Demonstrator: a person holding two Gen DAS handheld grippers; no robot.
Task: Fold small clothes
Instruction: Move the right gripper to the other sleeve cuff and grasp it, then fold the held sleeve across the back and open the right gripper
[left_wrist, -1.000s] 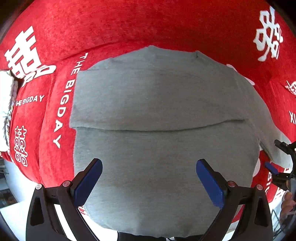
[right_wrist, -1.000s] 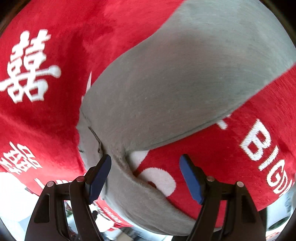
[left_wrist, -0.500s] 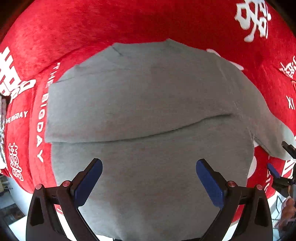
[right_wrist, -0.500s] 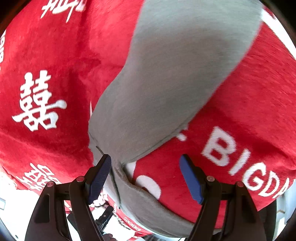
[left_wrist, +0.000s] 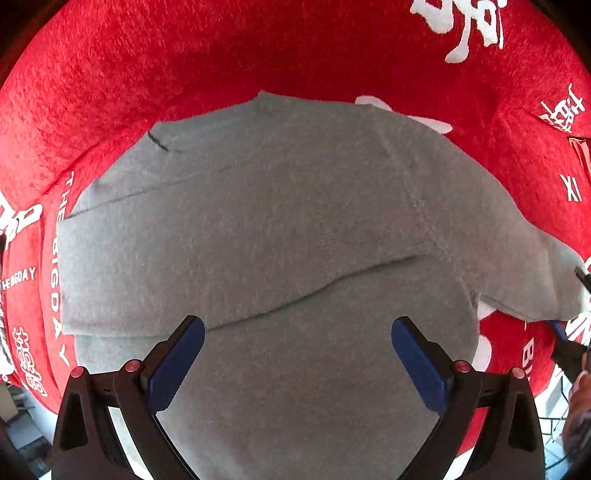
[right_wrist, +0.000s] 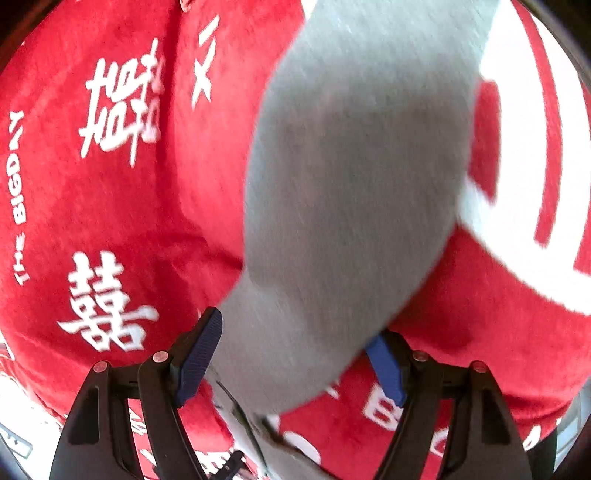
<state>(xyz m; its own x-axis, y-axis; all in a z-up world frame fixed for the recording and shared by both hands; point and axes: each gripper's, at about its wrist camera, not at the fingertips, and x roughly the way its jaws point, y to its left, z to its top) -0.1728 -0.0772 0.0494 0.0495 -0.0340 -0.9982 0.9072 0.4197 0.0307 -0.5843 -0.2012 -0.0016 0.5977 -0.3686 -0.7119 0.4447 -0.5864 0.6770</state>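
A small grey long-sleeved top (left_wrist: 280, 229) lies flat on a red cloth, its left sleeve folded across the body. My left gripper (left_wrist: 297, 354) is open and empty over the lower body of the top. The right sleeve (right_wrist: 354, 192) stretches away in the right wrist view. My right gripper (right_wrist: 291, 354) is open, its jaws on either side of the sleeve's cuff end, not closed on it. The right gripper's tip (left_wrist: 569, 343) shows at the far right of the left wrist view, by the sleeve end.
The red plush cloth (left_wrist: 295, 48) with white characters and "THE BIGDAY" lettering (right_wrist: 18, 192) covers the table. Its edge and pale floor show at the lower left (left_wrist: 22, 417) and lower right of the left wrist view.
The left gripper has drifted right over the top. The right gripper has swung round and moved forward, so the sleeve end now lies between its open jaws.
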